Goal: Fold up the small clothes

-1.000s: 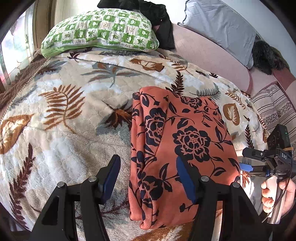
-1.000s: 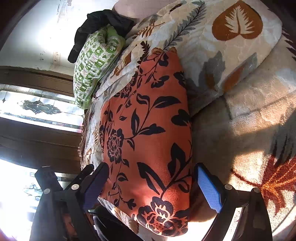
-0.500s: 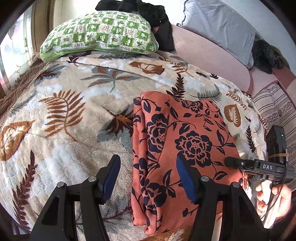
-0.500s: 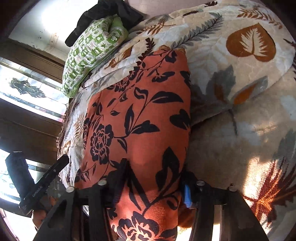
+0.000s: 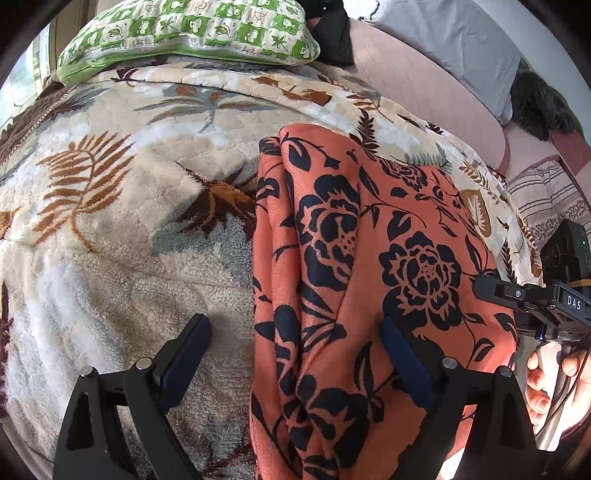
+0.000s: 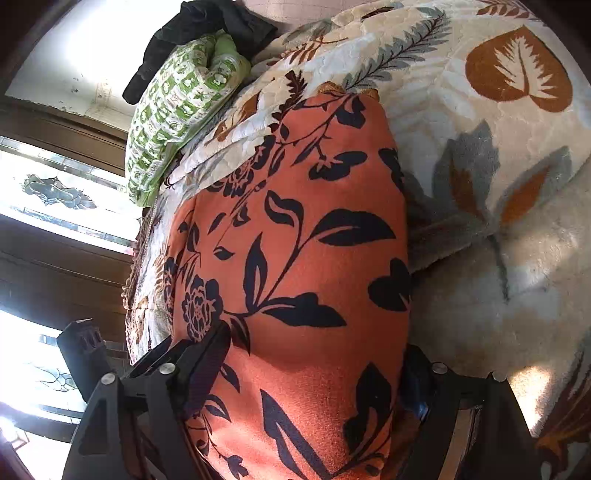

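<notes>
An orange garment with black flowers [image 5: 354, 266] lies folded lengthwise on a leaf-patterned blanket [image 5: 110, 221]. My left gripper [image 5: 295, 354] is open over the garment's near left edge, with one finger on the blanket and the other on the cloth. In the right wrist view the garment [image 6: 295, 258] fills the middle. My right gripper [image 6: 314, 369] straddles its near end, with the cloth bulging between the fingers. The fingers look partly closed on it. The right gripper also shows at the garment's right edge in the left wrist view [image 5: 517, 295].
A green and white pillow [image 5: 184, 33] lies at the far end of the bed, with dark clothes [image 5: 332, 37] behind it. A grey pillow [image 5: 450, 48] and a pink headboard [image 5: 424, 85] are at the back right. A window [image 6: 55, 229] is on the left.
My right gripper moved onto the garment's end and narrowed around it. My left gripper came lower and closer to the garment's left edge, still open.
</notes>
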Tool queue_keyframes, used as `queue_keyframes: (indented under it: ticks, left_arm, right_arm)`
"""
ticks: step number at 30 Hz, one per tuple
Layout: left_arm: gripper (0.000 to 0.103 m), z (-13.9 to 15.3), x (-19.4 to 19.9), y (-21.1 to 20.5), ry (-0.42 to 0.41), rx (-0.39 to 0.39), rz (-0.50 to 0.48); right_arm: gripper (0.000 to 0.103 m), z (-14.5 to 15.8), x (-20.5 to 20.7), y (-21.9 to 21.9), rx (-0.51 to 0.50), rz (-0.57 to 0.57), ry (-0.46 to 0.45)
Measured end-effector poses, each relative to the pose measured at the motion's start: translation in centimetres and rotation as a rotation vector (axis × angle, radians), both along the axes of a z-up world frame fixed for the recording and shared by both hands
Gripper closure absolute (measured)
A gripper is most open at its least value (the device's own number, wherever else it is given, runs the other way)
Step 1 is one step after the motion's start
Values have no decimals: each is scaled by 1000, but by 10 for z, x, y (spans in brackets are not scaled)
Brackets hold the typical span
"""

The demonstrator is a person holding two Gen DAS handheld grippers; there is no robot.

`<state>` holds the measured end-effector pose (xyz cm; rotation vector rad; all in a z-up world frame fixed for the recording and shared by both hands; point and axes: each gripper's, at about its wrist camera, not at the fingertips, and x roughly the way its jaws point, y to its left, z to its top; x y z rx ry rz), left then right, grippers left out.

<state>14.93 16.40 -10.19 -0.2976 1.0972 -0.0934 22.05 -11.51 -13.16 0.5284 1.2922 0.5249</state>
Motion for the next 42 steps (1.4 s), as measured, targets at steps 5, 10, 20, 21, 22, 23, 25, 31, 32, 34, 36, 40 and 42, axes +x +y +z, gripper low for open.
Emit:
queue_keyframes:
  ticks: [5,10,20,21,22,23,25,31,32,34,36,40,42]
  left_arm:
    - [10,41,-15,-6,-129,69,10]
    - [10,71,-37,-10,-197,72,5]
    - [48,49,40,15,-106,-205,-21]
    - [49,42,45,15,-86,-198,-23]
    - [49,36,48,14,-73,-195,-25]
    - [49,32,50,12,-62,-195,-33]
    - [49,26,54,11,-48,-204,-43]
    - [95,8,65,16,34,-184,-27]
    - [96,16,63,16,11,-156,-25]
    - [97,34,57,13,-56,-94,-23]
    - [97,18,63,12,-1,-53,-25]
    - [94,0,62,22,28,-83,2]
    - [94,7,60,13,20,-14,-34]
  right_arm:
    - [20,6,-9,-23,8,-63,-11]
    - [20,45,-19,-44,-45,-126,-141]
    - [20,75,-61,19,64,5,-229]
    - [20,67,-65,23,60,13,-209]
    - [20,59,-68,26,59,22,-188]
    - [20,54,-71,29,52,28,-181]
    - [20,50,-72,33,44,42,-185]
    - [20,45,-67,30,81,47,-172]
    - [21,43,-67,29,84,47,-169]
    - [21,42,-68,27,91,51,-168]
    - [21,42,-69,27,94,55,-167]
    - [21,40,-66,28,98,71,-138]
    - [21,45,-64,27,94,89,-134]
